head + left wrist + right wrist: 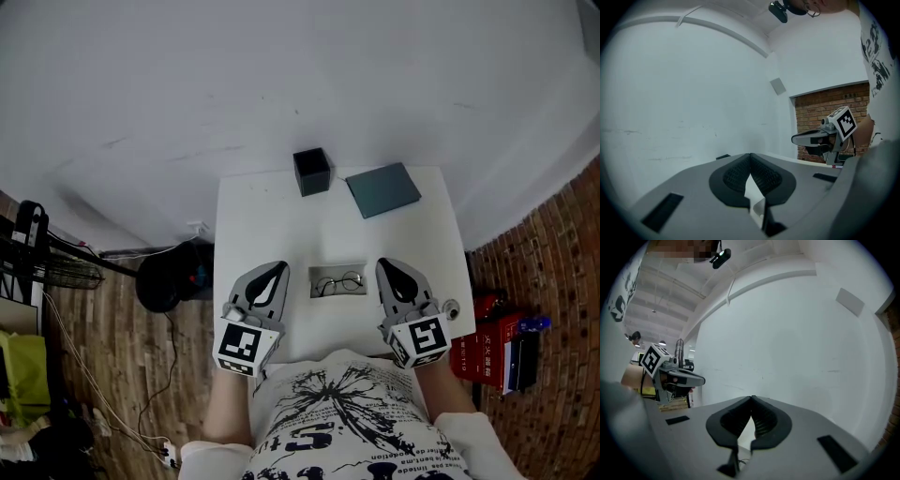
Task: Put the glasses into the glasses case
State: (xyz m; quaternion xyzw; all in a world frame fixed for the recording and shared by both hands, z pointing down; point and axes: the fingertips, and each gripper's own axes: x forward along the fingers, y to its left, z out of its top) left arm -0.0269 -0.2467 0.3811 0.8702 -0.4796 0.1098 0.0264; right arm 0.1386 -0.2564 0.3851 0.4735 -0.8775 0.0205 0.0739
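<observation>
Lying on a light grey rectangular pad (322, 274) near the front edge of the small white table (272, 220), the thin round wire-framed glasses (339, 281) sit between the two grippers, touched by neither. The left gripper (278, 270) is just left of the pad and the right gripper (386, 266) just right of it. Each has its jaws pressed together at the tips, gripping nothing. Farther back stand a black cube-shaped box (311, 171) and, beside it, a flat teal rectangular glasses case (382, 189).

Soft even light (fisheye-warped, vignetted edges)
</observation>
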